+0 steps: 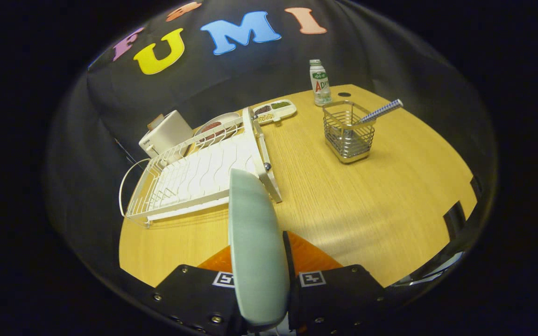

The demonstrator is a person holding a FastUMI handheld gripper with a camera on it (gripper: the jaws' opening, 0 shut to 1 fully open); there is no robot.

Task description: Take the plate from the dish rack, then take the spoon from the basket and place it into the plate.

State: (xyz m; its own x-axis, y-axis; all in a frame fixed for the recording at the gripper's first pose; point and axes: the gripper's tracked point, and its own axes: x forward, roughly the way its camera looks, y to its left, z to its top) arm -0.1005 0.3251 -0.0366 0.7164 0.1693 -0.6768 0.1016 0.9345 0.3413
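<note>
Pale-green plate [256,252]: edge-on, upright between fingers.
Gripper [259,280]: narrow, apparently clamping plate; contact partly hidden.
Spoon [381,111]: in basket [348,133].

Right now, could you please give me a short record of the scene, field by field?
gripper: gripper shut on the plate, held on edge
plate: pale green plate, out of the rack, above the table
dish rack: white dish rack beyond the fingers, its slots bare
basket: wire basket on the table, ahead and apart from the rack
spoon: spoon leaning in the basket, handle sticking out
task stage: plate taken; spoon not yet picked
</note>
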